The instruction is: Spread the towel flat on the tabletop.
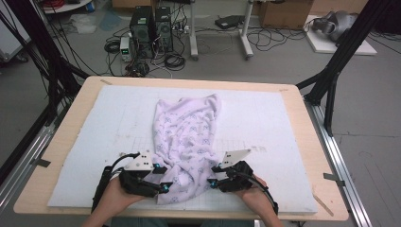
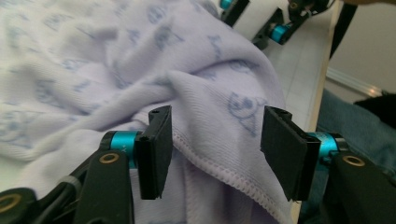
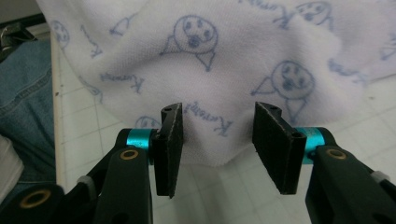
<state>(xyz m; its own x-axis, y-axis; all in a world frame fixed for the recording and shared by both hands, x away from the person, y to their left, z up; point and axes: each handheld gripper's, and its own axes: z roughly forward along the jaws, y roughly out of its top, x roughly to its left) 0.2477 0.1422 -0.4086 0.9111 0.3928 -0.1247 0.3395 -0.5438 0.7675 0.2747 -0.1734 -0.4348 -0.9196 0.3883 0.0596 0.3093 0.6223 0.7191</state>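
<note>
A pale lilac garment (image 1: 186,142) printed with small blue figures lies crumpled down the middle of the white mat (image 1: 269,123). My left gripper (image 1: 163,178) is open at the cloth's near left edge; in the left gripper view its jaws straddle the stitched hem (image 2: 219,170). My right gripper (image 1: 215,176) is open at the near right edge. In the right gripper view the rounded cloth edge (image 3: 219,140) lies between the two pads (image 3: 169,149), which stand apart from it.
The mat covers a wooden table (image 1: 312,156). Jeans of the seated person (image 3: 25,102) show beyond the near table edge. Computer towers (image 1: 151,30), cables and a stand's legs (image 1: 220,45) sit on the floor behind the table.
</note>
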